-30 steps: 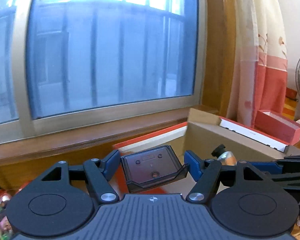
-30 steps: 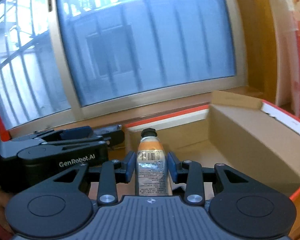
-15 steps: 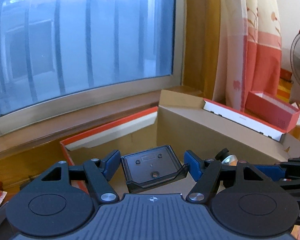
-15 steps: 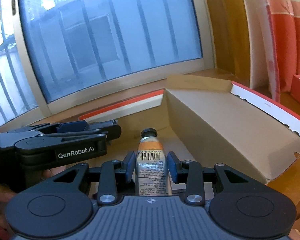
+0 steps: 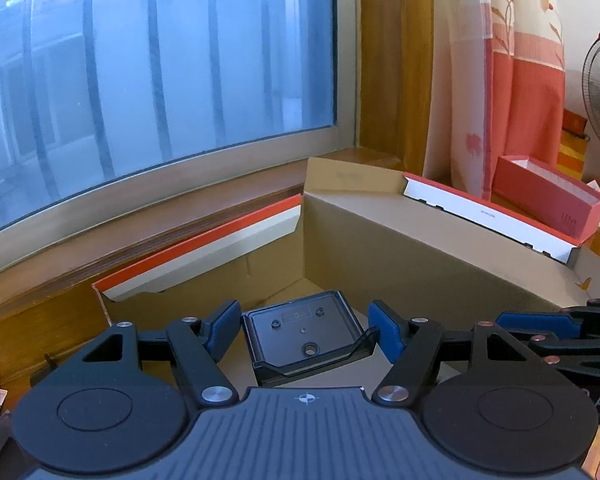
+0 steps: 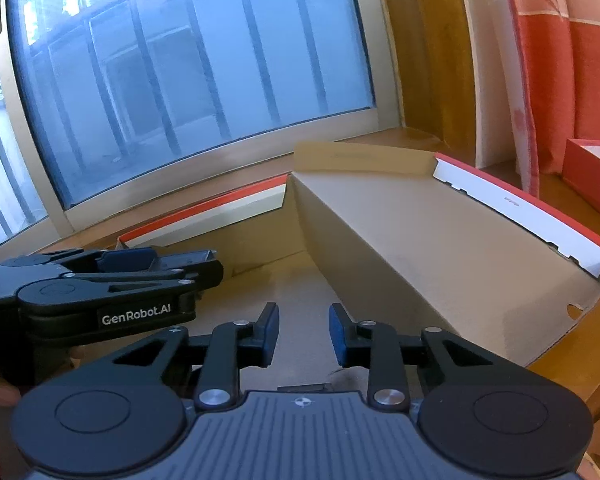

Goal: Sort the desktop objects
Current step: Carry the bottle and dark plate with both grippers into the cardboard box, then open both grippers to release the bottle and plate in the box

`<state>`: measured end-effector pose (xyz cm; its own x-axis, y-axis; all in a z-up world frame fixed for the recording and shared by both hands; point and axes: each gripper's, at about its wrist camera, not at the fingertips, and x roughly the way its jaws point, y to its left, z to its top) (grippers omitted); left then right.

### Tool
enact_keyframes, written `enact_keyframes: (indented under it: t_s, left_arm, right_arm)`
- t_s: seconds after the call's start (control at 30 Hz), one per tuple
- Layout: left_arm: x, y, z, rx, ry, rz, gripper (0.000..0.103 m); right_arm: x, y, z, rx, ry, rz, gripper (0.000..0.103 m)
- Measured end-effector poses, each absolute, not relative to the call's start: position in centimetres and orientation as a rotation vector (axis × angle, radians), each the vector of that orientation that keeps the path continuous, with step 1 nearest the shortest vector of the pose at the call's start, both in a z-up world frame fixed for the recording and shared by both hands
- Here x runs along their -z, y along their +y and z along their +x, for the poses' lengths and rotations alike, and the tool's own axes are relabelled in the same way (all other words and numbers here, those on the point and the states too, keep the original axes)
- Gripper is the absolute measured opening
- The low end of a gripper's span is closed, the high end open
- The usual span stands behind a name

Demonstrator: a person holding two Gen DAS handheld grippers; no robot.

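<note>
Both your grippers open over the cardboard box (image 5: 400, 248), left gripper (image 5: 304, 326) around black tray (image 5: 306, 334) without touching, right gripper (image 6: 303, 332) holding nothing.

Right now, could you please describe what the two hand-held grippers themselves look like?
Both look alike. The left hand-held gripper has a ribbed grey-black body, two round black discs, black linkage arms with silver rivets and blue finger pads. The right hand-held gripper matches it. Seen from the right wrist view, the left one's side carries white "GenRobot.AI" lettering. No cables or sleeves show.
</note>
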<state>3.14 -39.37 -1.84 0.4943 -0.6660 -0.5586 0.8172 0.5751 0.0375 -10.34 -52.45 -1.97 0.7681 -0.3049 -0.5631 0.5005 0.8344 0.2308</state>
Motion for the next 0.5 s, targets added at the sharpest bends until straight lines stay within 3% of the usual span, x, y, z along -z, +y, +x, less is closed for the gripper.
enact_keyframes:
  t_s: [0.5]
  left_arm:
    - [1.4, -38.9, 2.0, 0.934, 0.525, 0.32, 0.07]
  right_arm:
    - [1.8, -52.1, -11.1, 0.45, 0.527, 0.393, 0.032]
